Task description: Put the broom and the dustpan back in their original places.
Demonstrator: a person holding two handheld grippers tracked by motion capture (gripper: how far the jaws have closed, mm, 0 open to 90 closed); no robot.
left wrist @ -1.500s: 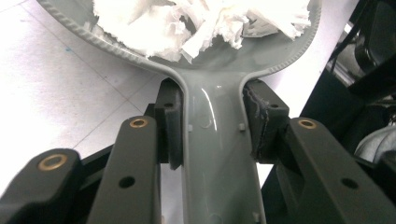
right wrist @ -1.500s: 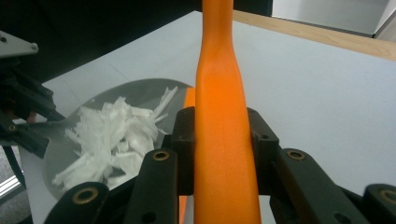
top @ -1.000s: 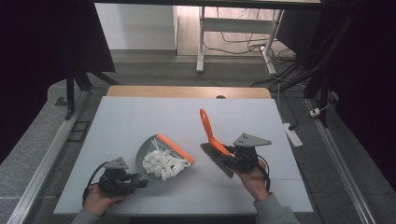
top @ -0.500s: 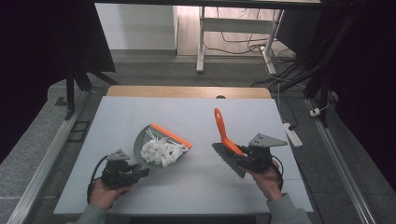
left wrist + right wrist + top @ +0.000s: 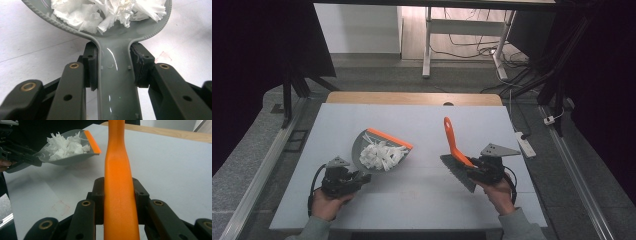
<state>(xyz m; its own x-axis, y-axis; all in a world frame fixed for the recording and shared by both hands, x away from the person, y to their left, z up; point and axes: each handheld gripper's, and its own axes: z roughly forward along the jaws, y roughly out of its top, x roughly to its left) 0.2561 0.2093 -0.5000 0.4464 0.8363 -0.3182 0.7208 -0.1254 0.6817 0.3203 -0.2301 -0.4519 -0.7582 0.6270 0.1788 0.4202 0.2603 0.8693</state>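
While the left gripper [image 5: 343, 181] sits at lower left of the high view, its jaws pinch the grey handle of the dustpan [image 5: 379, 150], one pad pressed to each side of the handle [image 5: 115, 75]. The pan, left of centre, has swung since a second ago: its orange lip now points toward the upper right and it lies farther from the table's [image 5: 422, 205] near edge. Paper scraps [image 5: 383, 155] are heaped inside; none show loose on the table.

At centre right, the brush [image 5: 455, 150] has drifted rightward, away from the pan. The right gripper [image 5: 479, 171] clamps its orange handle between both jaws, handle tip toward the upper middle, bristles down-left.

With scraps gathered and the tools parting, sweeping looks finished; carrying the pan off to empty seems likely next.
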